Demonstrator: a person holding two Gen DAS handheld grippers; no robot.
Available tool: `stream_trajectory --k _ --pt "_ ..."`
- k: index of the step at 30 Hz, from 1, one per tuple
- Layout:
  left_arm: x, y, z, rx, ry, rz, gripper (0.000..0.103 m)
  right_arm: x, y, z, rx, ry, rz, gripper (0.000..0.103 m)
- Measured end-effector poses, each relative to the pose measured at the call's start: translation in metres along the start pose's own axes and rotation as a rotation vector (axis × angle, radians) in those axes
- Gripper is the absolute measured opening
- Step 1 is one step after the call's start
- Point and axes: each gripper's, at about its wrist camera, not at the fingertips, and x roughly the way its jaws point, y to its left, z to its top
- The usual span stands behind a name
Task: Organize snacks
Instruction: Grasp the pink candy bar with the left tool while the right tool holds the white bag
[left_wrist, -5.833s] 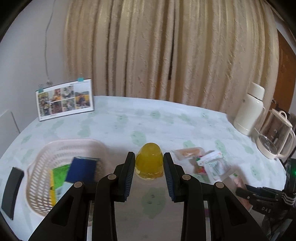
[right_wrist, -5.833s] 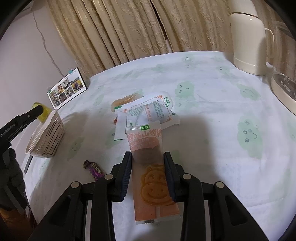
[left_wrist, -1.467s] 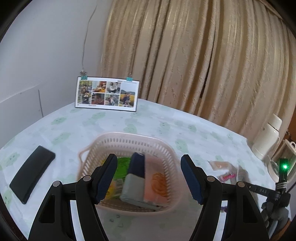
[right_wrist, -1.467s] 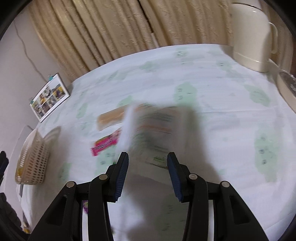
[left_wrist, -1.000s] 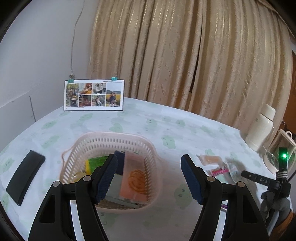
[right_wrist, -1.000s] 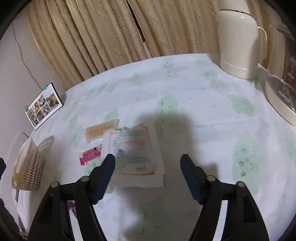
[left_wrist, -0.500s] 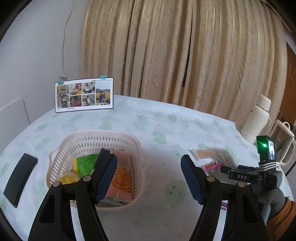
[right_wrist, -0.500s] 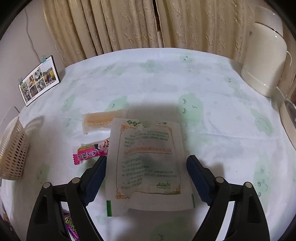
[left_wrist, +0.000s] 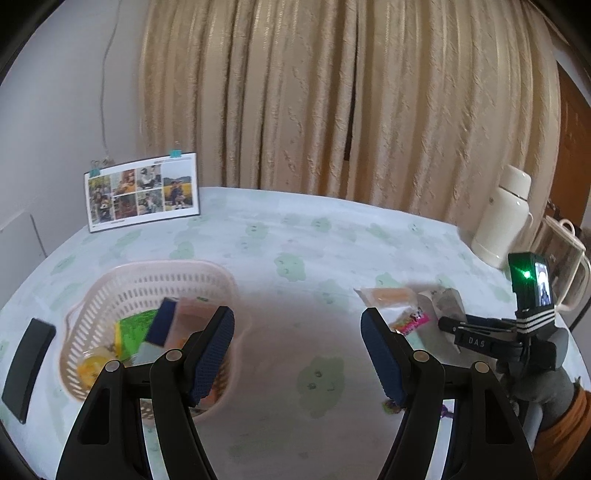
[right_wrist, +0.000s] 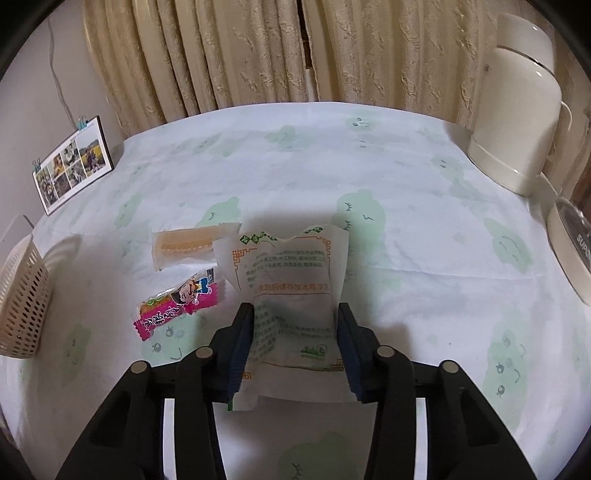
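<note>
My left gripper (left_wrist: 295, 325) hangs open and empty above the table, just right of the pink basket (left_wrist: 147, 269). The basket holds a green packet (left_wrist: 135, 328), a blue packet (left_wrist: 162, 321), a yellow jelly cup (left_wrist: 90, 369) and an orange packet half hidden by my finger. My right gripper (right_wrist: 295, 314) is shut on a white printed packet (right_wrist: 288, 269), which buckles upward between the pads. Left of it on the cloth lie a pink candy (right_wrist: 177, 299) and a pale orange wafer packet (right_wrist: 192, 243). The left wrist view shows the right gripper (left_wrist: 448, 325) at this pile.
A photo frame (left_wrist: 142, 192) stands at the back left. A black phone (left_wrist: 27, 369) lies left of the basket. A cream thermos (right_wrist: 517, 110) and a kettle (right_wrist: 572, 240) stand at the right edge. A small purple candy (left_wrist: 391, 406) lies near my left gripper's right finger.
My right gripper has closed in from wide open onto the white packet, which now bends up. My left gripper has swung a little right, away from the basket, still open.
</note>
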Motion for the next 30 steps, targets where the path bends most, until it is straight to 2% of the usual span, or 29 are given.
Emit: stream_trajectory --k 5,13,24,30 --pt "0.021 -0.021 -0.001 0.05 0.034 -0.042 0.072 -0.009 -0.014 0.0 0.051 -0.014 0.012 0.04" --pt "0.069 -0.054 -0.008 0.099 0.146 -0.164 0.072 -0.025 -0.024 0.001 0.098 -0.051 0.048 0.04" --pt "0.113 -0.086 -0.014 0.196 0.252 -0.233 0.071 -0.034 -0.027 0.0 0.116 -0.067 0.088 0.04" --pt "0.13 -0.104 -0.015 0.26 0.283 -0.256 0.066 -0.037 -0.028 -0.001 0.123 -0.07 0.099 0.04"
